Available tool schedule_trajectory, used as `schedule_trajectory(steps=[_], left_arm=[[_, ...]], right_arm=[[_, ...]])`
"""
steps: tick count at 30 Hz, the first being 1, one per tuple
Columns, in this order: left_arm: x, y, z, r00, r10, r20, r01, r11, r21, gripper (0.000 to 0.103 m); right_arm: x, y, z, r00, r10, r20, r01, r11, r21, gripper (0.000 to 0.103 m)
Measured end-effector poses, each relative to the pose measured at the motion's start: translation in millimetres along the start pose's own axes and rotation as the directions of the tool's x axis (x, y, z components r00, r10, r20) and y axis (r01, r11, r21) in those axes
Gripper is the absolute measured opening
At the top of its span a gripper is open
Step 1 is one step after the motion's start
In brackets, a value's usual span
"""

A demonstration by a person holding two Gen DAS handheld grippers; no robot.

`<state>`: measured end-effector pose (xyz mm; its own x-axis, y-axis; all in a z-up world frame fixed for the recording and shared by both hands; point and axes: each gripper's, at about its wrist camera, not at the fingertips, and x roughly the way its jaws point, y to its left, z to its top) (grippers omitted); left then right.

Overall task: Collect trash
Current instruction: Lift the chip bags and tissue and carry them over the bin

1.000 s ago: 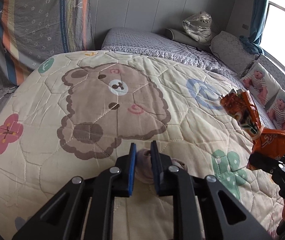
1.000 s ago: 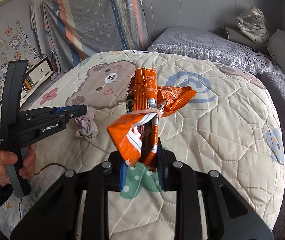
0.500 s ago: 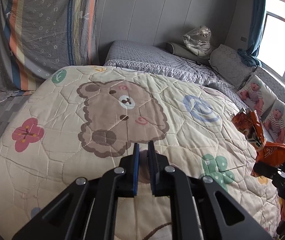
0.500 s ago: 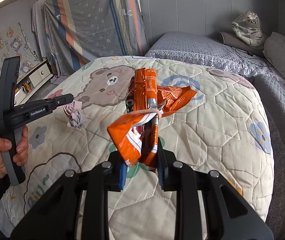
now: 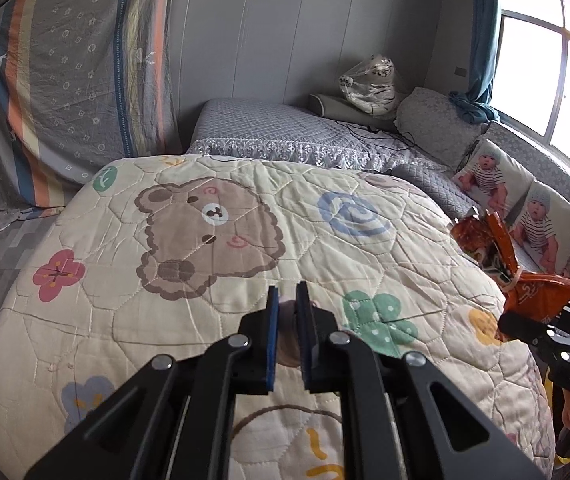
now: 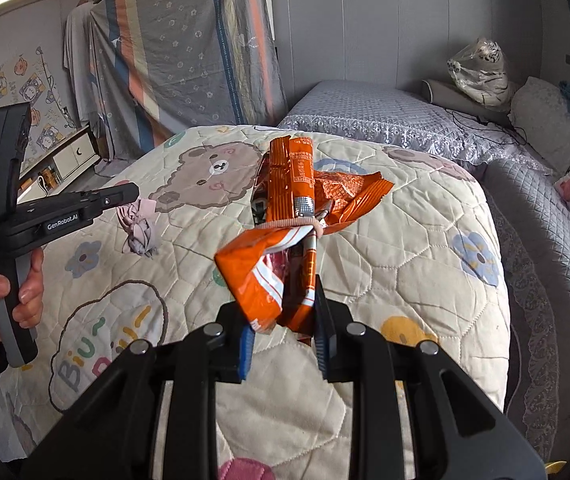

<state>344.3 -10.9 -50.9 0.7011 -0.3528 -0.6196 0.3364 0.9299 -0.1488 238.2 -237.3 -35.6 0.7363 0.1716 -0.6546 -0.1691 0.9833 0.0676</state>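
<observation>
1. The quilt (image 6: 405,248) covers the bed and fills both views. It looks farther below than a second ago: both grippers have risen, so each piece of trash now hangs in the air rather than lying on the bed.

2. The wrappers (image 6: 297,216), an orange bundle tied at the waist with a pink band (image 6: 285,222), sit in the right gripper (image 6: 283,322). Its jaws are clamped on the lower end. The bundle's long axis runs roughly upright, straight on from the fingers, with the folded top pointing up and away towards the far wall. A flap splays off to the right. From the left wrist it shows at the right edge (image 5: 517,264), held much as it was a second ago.

3. The tissue (image 6: 139,226), a crumpled pinkish wad, dangles from the tip of the left gripper (image 6: 125,196), well clear of the quilt. A second ago it was low over the bed. The left gripper (image 5: 287,308) is pinched nearly together on the wad. Only a sliver shows between the pads (image 5: 272,336). It hangs downward, its long axis roughly vertical.

4. With both pieces lifted, the pick-up step looks finished. I judge that carrying them to a bin comes next, though no bin is in view.
</observation>
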Motion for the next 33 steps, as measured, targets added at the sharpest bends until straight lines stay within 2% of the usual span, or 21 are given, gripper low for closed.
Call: schedule_trajectory(steps=[11,18,26,33], left_arm=[[-19,-76,-14,0.994,-0.105,-0.005,0.105,0.992,0.067,0.008],[-28,-139,-23,0.983,-0.182,-0.019,0.183,0.972,0.148,0.008],[-35,-211,-33,0.960,-0.276,-0.050,0.280,0.933,0.228,0.008],[-42,-276,-46,0.926,-0.366,-0.089,0.376,0.881,0.288,0.008]], right_arm=[[-57,-31,-34,0.997,-0.065,0.041,0.063,0.997,0.041,0.023],[-90,-64,-64,0.990,-0.129,0.057,0.122,0.986,0.112,0.023],[-137,-108,-105,0.967,-0.242,0.073,0.223,0.953,0.207,0.023],[-175,-143,-149,0.938,-0.343,0.049,0.313,0.901,0.300,0.023]])
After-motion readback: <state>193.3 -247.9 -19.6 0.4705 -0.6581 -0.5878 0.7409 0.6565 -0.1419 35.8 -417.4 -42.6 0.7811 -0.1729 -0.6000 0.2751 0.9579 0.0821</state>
